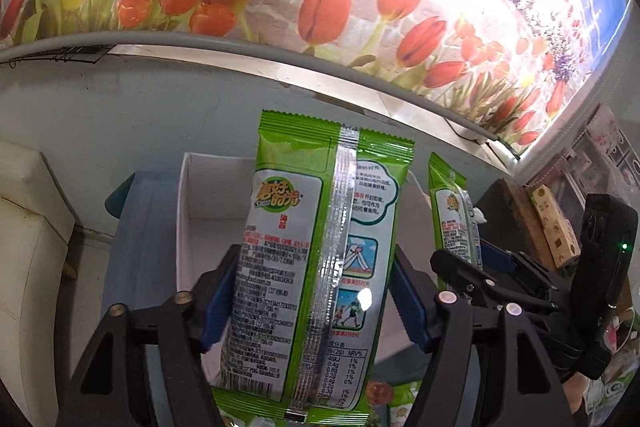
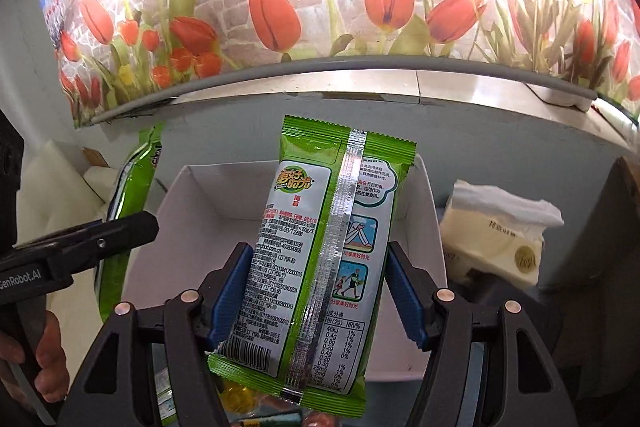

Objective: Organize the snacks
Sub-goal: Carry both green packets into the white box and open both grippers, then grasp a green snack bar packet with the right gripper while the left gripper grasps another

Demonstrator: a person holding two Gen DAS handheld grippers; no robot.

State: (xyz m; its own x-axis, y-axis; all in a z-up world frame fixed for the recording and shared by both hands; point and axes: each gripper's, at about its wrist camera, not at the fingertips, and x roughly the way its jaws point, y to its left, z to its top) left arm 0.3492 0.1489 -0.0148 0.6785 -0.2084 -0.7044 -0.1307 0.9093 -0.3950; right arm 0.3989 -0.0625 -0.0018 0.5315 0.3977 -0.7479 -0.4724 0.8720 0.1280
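Observation:
My left gripper (image 1: 316,303) is shut on a green seaweed snack packet (image 1: 316,247), held upright with its back seam facing the camera, above an open white box (image 1: 212,187). My right gripper (image 2: 316,291) is shut on a second green seaweed packet (image 2: 320,247), also upright over the white box (image 2: 192,227). Each gripper shows in the other's view: the right one (image 1: 472,267) with its packet (image 1: 454,211) at right, the left one (image 2: 120,227) with its packet (image 2: 128,195) at left.
A tissue pack (image 2: 500,239) lies right of the box. A tulip-print wall (image 1: 320,7) rises behind a grey ledge (image 2: 320,75). A cream cushion (image 1: 28,227) is at far left. More snacks (image 2: 240,399) lie below the grippers.

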